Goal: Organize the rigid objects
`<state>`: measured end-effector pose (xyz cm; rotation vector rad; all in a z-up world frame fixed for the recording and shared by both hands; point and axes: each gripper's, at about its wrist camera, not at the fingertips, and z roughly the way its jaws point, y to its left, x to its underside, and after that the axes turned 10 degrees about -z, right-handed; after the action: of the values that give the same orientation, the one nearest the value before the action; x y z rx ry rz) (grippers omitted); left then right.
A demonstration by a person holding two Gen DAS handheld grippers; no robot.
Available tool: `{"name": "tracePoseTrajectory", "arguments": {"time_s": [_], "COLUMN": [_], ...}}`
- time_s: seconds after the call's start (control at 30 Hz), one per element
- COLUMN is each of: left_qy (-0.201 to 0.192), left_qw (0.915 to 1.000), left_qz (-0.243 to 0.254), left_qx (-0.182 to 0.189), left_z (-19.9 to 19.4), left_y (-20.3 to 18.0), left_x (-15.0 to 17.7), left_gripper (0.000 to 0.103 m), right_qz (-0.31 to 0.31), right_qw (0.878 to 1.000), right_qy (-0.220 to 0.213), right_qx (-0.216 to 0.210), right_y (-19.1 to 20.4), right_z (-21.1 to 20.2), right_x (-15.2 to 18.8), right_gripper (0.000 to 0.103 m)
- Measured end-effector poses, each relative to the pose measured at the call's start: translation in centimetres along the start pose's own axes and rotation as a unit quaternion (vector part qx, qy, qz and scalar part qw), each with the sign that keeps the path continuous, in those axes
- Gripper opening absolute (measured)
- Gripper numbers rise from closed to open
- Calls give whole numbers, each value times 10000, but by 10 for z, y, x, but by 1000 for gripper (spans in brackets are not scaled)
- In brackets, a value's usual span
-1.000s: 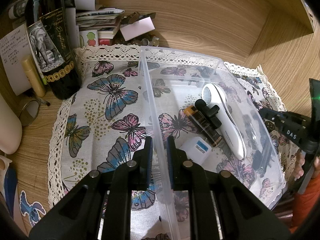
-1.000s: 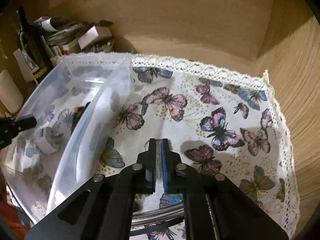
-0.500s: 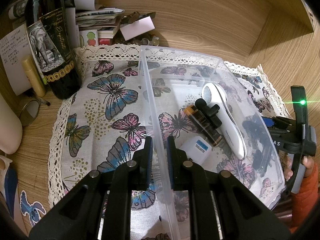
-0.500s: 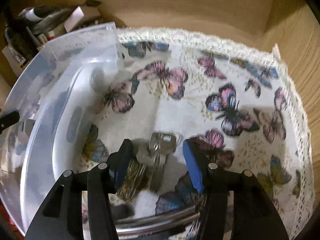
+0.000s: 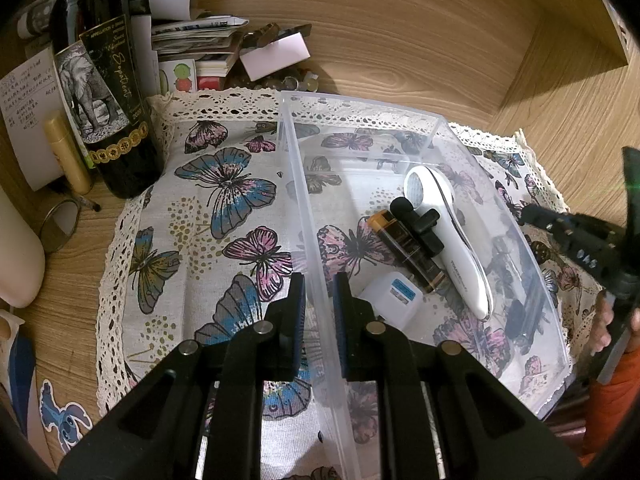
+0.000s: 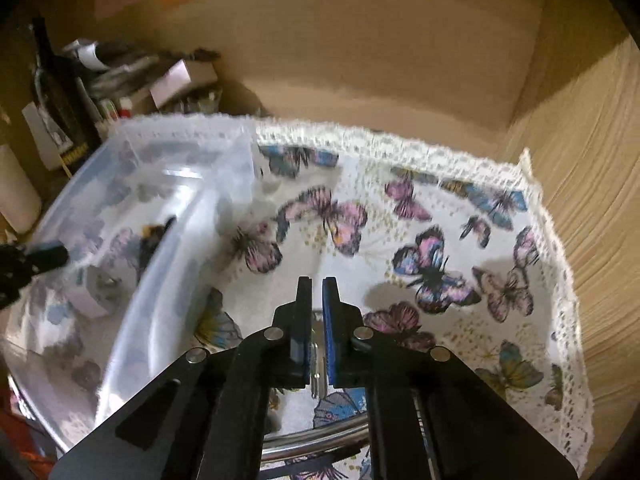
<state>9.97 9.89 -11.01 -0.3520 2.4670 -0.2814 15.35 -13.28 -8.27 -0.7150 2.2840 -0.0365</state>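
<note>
**Entry: key pinched beside bin, bin wall clamped**

Left tool [image 5: 319, 300]: jaws nearly closed on the near wall of the clear bin [image 5: 460, 128], one pad inside, one outside; steadies it on the butterfly cloth [image 5: 224, 200]; counter [image 5: 400, 40] beneath.

Right tool [image 6: 317, 320]: jaws fully closed; a metal key [image 6: 316, 364] shows in the slit between the pads, so it looks pinched; ring [image 6: 316, 436] hangs below; the tool is over the cloth, just right of the bin, not yet above it.

Bin contents: white handheld device [image 5: 448, 232]; brown tube [image 5: 408, 252]; black clip [image 5: 420, 224]; small white box [image 5: 394, 298].

Risks, as judged: thin flat key may twist or slip from the pads under the ring's swing; the ring may catch the bin rim on the way across; a pull there could tilt the bin if the left clamp slackens; release short of the rim drops the key onto cloth.
</note>
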Motion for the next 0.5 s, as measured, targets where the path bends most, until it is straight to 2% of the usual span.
{"name": "tracePoseTrajectory", "arguments": {"time_s": [0.17,0.3,0.33,0.43,0.5], "left_qy": [2,4,2,1,1], "left_qw": [10000,10000,10000,10000,10000], "left_qz": [8,7,7,3,5], "left_qx": [-3,-2,-4,-3,-7], "left_z": [0,0,0,0,0], "left_y": [0,0,-1,-1,-1], "left_x": [0,0,0,0,0], "left_gripper": [13,13,13,13,13], "right_qz": [-14,131,173,254,278], "right_qw": [10000,9995,9992,9980,9970], "right_qy": [-60,251,351,561,699], "right_qx": [59,-110,-128,-159,-155], "right_y": [-3,-5,-6,-8,-9], "right_z": [-7,4,8,21,33], "right_x": [-1,5,8,15,20], "right_gripper": [5,6,11,34,35]}}
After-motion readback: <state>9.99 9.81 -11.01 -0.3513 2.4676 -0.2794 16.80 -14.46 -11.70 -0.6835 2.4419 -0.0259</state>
